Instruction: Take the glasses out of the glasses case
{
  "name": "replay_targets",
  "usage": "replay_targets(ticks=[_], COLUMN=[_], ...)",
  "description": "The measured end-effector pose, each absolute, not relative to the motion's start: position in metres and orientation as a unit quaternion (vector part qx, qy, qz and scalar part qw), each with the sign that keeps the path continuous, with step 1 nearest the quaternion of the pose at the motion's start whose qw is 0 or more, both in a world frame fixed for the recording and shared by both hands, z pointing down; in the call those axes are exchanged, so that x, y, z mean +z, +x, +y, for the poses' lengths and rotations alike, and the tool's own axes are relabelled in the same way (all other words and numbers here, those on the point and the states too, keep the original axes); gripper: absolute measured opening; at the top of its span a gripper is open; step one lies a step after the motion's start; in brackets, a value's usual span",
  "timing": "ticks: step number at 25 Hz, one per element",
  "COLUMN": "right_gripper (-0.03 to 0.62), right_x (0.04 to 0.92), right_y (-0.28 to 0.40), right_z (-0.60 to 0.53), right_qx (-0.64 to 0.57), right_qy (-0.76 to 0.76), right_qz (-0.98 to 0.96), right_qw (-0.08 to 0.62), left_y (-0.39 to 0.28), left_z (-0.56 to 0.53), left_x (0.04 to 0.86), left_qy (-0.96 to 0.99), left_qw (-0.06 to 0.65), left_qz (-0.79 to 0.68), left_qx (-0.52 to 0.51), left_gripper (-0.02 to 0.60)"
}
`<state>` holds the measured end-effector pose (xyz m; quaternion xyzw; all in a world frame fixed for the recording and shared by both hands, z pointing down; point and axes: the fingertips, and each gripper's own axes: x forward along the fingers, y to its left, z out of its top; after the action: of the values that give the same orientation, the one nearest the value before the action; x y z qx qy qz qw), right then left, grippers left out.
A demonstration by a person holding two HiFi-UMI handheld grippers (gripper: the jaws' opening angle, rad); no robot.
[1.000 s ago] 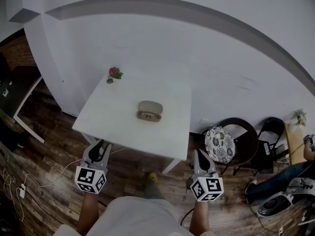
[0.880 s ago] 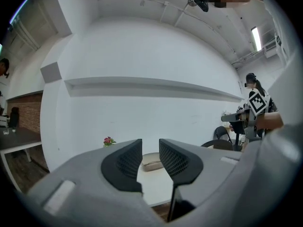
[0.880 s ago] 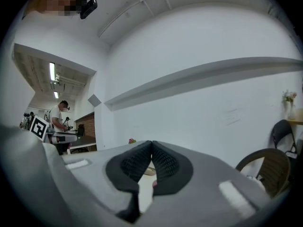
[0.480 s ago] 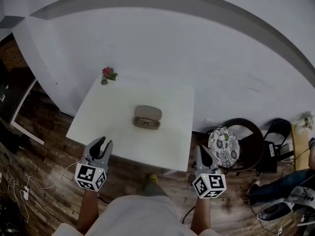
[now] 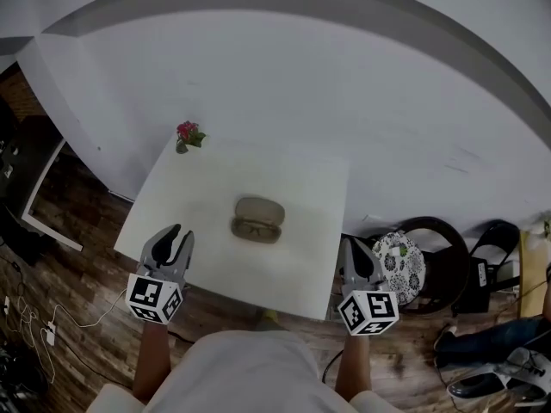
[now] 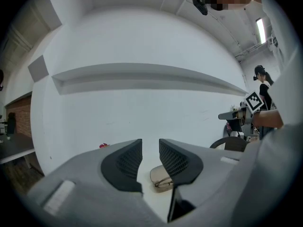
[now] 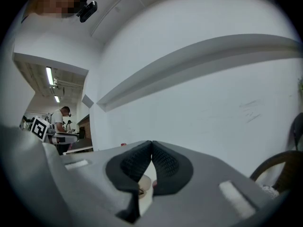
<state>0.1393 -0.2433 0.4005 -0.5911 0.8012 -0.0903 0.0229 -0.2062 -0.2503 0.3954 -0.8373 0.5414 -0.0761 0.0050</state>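
A tan glasses case lies open in the middle of the white table, with dark-framed glasses in its nearer half. My left gripper hovers at the table's near left edge, open and empty. In the left gripper view, the case shows low between the parted fingers of the left gripper. My right gripper is at the near right corner, shut on nothing. In the right gripper view, the right gripper has its pads touching, and a sliver of the case shows below them.
A small pink flower stands at the table's far left corner. A stool with a patterned cushion and a dark round chair stand right of the table. Cables lie on the wood floor at left. A white wall runs behind.
The view has closed in on the table. Both grippers have moved forward from over the floor to the table's near edge. The case has not moved.
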Motion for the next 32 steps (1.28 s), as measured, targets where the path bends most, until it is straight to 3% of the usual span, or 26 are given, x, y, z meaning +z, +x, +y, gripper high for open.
replay_targets(ticks=[12, 32], right_gripper=[0.003, 0.003], right_x=[0.409, 0.420], right_y=[0.165, 0.150], right_z=[-0.300, -0.336], right_qx=[-0.114, -0.139], right_qy=[-0.596, -0.644], right_qz=[0.795, 0.752], right_qw=[0.022, 0.001], left_y=[-0.173, -0.167], left_z=[-0.309, -0.388], left_x=[0.409, 0.427], left_qy=[-0.847, -0.887], left_qw=[-0.008, -0.042], left_qz=[0.523, 0.444], left_qx=[-0.099, -0.115], left_gripper=[0.118, 0.118])
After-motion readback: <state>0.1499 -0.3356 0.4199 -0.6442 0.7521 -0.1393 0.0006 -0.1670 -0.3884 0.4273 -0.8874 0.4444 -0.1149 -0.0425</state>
